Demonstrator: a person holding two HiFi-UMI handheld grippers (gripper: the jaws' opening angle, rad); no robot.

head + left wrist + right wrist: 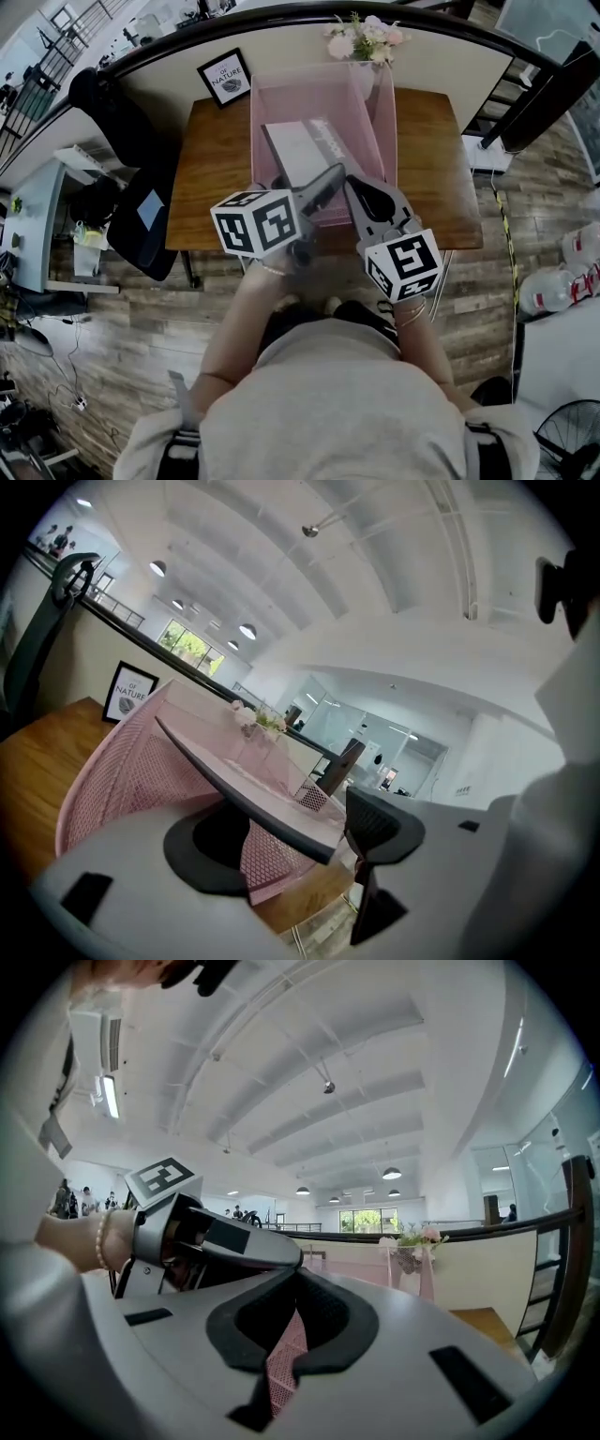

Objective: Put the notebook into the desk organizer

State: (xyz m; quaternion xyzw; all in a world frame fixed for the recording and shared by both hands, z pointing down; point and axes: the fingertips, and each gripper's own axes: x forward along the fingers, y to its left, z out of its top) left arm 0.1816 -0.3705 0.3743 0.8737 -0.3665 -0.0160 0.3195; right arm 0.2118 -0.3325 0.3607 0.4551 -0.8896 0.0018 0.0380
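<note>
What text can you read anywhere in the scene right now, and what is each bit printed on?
"OF NATURE": on the framed sign leaning against the wall behind the table, above a leaf picture.
Notebook in the pink organizer: any print on its cover is too blurred to read.
No other words, brands or numbers can be read in any view.

An office loft: wooden desk [211, 178]; railing [187, 37]; glass partitions [323, 714].
</note>
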